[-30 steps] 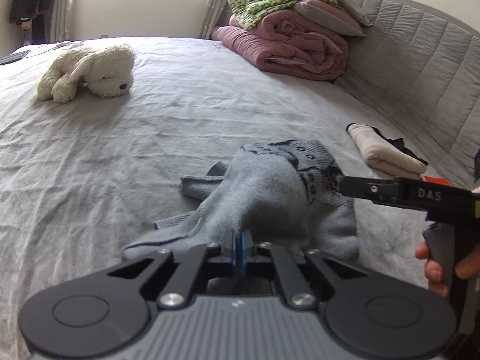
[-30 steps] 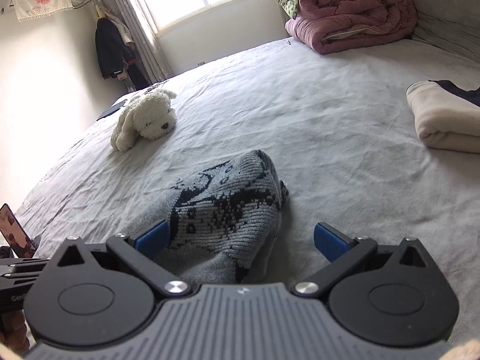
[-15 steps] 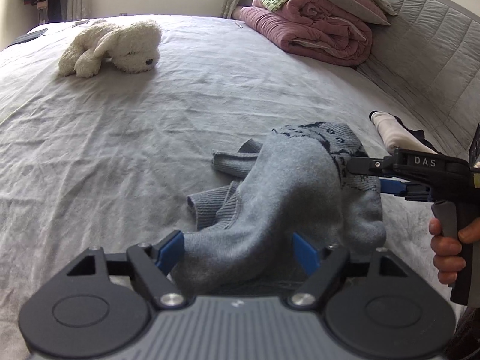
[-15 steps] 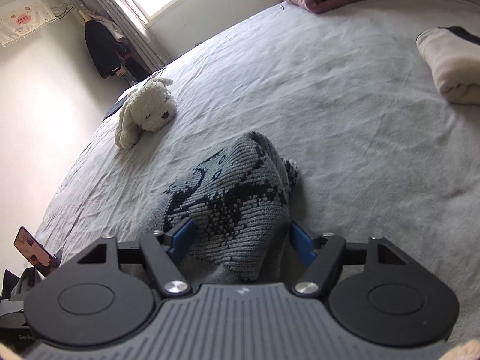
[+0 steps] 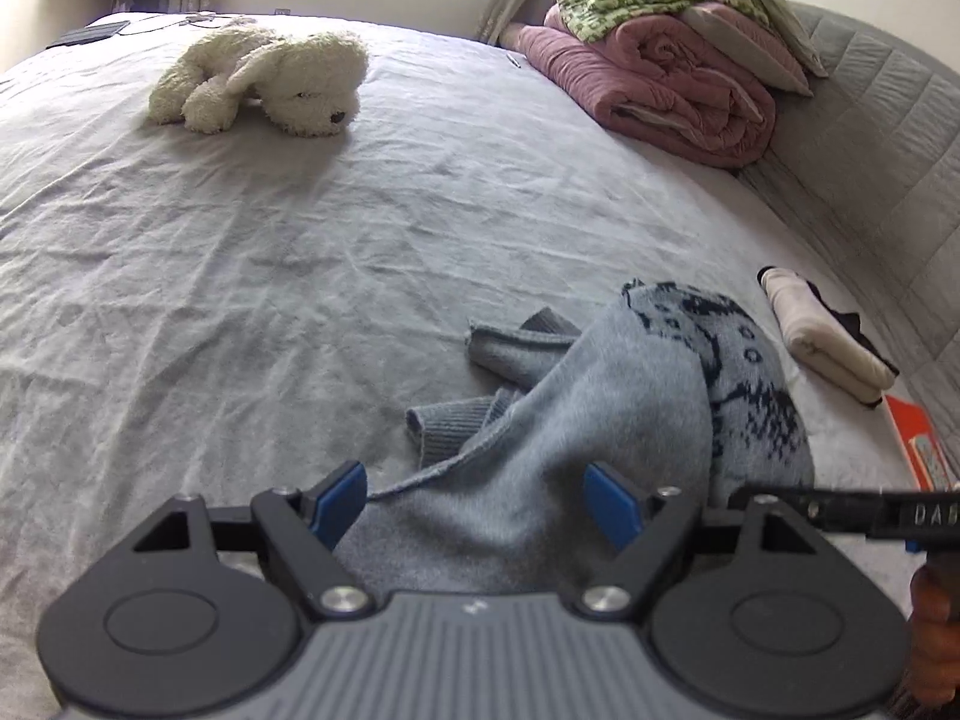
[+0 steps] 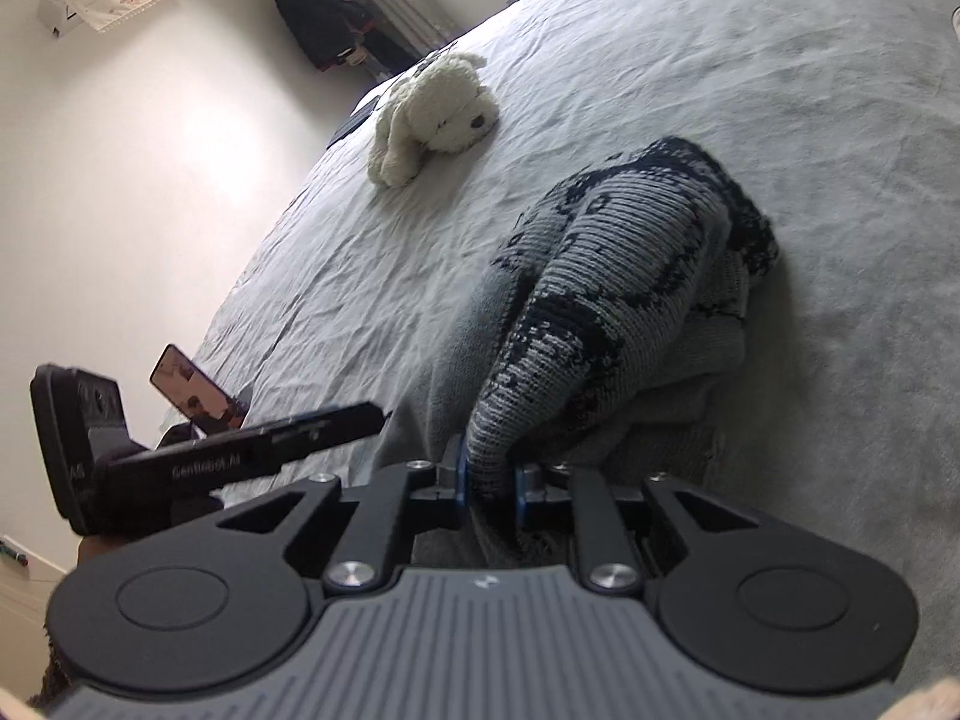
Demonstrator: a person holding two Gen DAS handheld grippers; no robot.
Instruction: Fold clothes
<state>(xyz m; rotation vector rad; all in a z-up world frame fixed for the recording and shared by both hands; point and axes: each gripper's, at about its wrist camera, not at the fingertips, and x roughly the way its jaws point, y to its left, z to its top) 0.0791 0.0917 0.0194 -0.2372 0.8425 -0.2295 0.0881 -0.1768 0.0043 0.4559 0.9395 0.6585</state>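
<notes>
White plush dog (image 5: 264, 84) lies on grey bedsheet (image 5: 240, 276); pink rolled quilt (image 5: 660, 90) against headboard; phone (image 6: 195, 390) at bed edge.

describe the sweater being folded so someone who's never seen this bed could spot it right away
On the wide grey bed, look toward the near side, away from the white plush dog and the stacked blankets. The sweater lies crumpled there beside a folded cream garment. It is the only grey knit with a dark pattern, and the right tongs pinch it.

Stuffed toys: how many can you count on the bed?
1: a white stuffed dog lying on the grey bed sheet far beyond the grey sweater. Others may be out of view.
</notes>
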